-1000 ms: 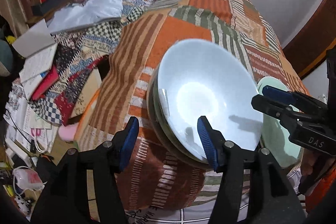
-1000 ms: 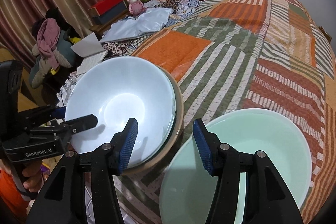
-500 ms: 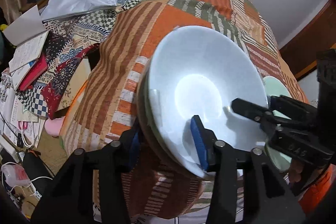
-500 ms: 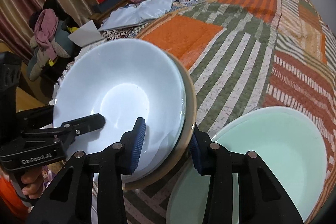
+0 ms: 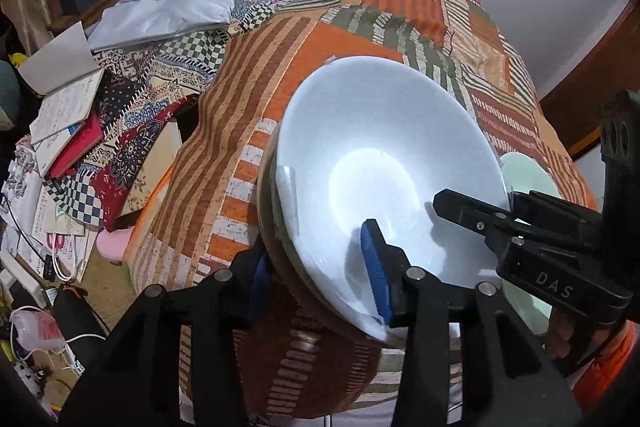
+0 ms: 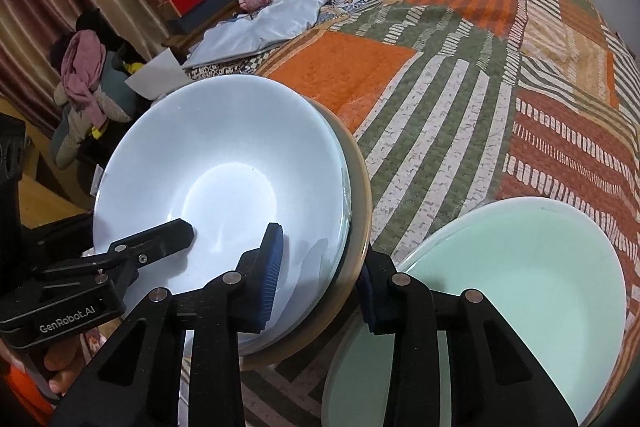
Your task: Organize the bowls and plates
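Left tongs, right tongs: just closing, clamped on stack of bowls | green bowl left on bed

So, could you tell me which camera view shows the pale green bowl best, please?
The right wrist view: the pale green bowl fills the lower right there, its inside open to view beside the right gripper. In the left wrist view only a sliver of it peeks out behind the white bowl.

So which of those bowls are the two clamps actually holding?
The white bowl on top of the stack: both grippers, left and right, pinch its stacked rim. The pale green bowl lies apart, untouched.
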Action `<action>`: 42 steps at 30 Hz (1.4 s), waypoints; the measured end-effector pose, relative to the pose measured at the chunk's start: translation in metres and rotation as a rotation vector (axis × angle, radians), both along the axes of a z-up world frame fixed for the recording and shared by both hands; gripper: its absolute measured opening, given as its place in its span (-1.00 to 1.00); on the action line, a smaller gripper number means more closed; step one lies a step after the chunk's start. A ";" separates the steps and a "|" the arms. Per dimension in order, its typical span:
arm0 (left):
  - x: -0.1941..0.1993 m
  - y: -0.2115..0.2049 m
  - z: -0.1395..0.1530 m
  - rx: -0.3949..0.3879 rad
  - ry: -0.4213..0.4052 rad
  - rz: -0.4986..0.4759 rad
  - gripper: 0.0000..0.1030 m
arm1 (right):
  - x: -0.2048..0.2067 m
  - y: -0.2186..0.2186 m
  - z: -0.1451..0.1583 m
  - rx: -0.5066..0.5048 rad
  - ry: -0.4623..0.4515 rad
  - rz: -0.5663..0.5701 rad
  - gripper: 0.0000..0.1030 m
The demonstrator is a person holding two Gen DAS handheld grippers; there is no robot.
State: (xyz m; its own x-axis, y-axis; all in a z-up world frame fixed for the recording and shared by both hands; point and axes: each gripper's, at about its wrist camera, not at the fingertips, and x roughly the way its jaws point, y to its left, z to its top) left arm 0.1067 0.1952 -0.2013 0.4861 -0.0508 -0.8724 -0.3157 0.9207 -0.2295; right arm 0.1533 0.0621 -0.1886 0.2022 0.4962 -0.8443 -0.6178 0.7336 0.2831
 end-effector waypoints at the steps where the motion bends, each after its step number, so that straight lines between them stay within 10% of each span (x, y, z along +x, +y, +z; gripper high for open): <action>1: 0.000 0.000 0.001 0.002 -0.003 -0.001 -0.17 | 0.000 -0.001 0.001 0.004 -0.002 -0.002 -0.40; 42: 0.019 -0.122 0.059 0.045 -0.111 -0.215 -0.17 | -0.014 -0.129 0.056 0.092 -0.115 -0.240 -0.40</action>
State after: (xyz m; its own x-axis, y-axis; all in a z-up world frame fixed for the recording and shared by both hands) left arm 0.1252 0.0728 -0.1421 0.5616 -0.1261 -0.8177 -0.0863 0.9740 -0.2095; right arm 0.1391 -0.0672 -0.1327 0.4151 0.4961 -0.7626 -0.4614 0.8372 0.2935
